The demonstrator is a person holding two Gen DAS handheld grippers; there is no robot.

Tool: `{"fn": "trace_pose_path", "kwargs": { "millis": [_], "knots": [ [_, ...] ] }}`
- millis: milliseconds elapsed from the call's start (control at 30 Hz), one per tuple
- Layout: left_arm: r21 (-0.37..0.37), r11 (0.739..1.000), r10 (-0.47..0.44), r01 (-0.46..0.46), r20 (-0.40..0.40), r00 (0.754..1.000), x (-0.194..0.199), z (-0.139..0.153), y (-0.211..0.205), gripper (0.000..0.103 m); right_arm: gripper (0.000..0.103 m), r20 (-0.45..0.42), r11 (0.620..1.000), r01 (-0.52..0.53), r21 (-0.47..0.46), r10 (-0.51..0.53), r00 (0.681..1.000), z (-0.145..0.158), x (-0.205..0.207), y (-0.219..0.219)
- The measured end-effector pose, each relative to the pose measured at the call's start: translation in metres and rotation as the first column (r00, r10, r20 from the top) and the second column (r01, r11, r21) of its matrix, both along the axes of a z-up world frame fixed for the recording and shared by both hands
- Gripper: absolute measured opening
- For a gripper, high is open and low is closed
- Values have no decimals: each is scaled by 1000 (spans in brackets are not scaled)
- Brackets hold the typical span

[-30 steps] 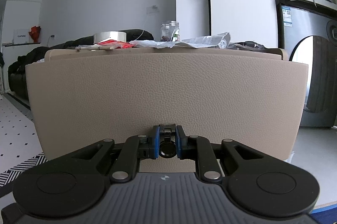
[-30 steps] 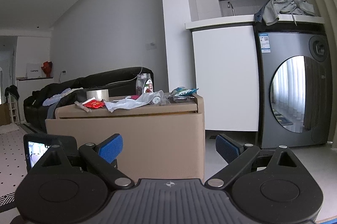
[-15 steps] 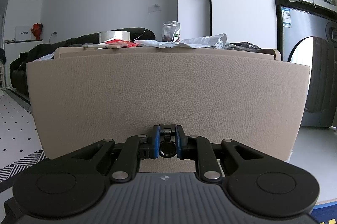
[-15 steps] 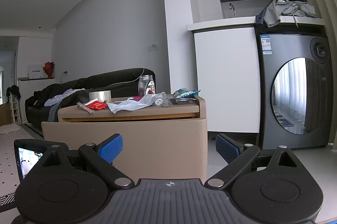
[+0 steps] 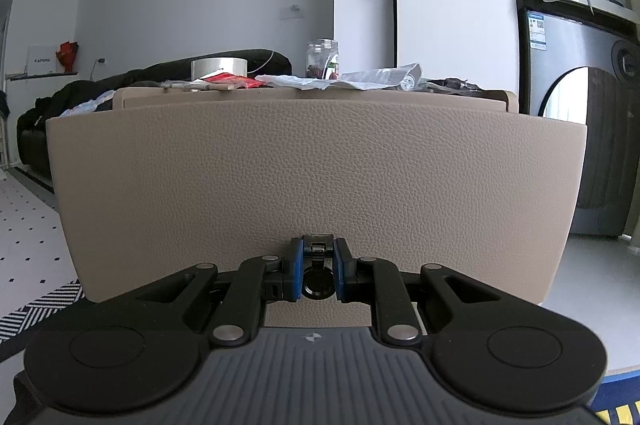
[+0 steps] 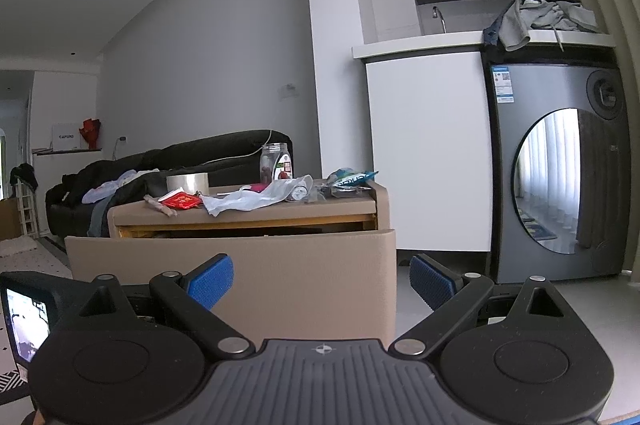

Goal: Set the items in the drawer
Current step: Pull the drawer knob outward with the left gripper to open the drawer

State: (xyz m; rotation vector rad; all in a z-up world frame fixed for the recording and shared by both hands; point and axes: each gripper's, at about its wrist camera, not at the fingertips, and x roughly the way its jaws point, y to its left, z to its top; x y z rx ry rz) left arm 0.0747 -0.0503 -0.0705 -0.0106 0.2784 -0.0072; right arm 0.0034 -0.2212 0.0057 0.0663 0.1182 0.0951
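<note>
Left gripper [image 5: 317, 275] was clamped on the black pull handle [image 5: 317, 281] low on the beige drawer front [image 5: 316, 177]; the drawer [image 6: 240, 261] stood part open under the cabinet top [image 6: 244, 211]. Right gripper [image 6: 320, 275] hung wide, empty, near the drawer front. Tape roll [image 6: 187, 183], jar [image 6: 274, 162], red packet [image 6: 180, 201] and plastic bag [image 6: 256, 199] lay on top.

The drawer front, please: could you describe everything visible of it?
The drawer front is a wide beige panel with a grained, leather-like look, standing upright and pulled partly out of the cabinet, leaving a dark gap. The left gripper is shut on its small black pull handle, low at centre.
</note>
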Motion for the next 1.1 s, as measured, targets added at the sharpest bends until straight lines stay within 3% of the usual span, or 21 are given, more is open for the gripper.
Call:
{"fn": "trace_pose_path", "kwargs": {
  "millis": [1100],
  "knots": [
    [31,1000,-3,3,-21,1000,-43,4,-3,17,97,4,1000,-17,-2,17,1000,1,-1,2]
  ]
}}
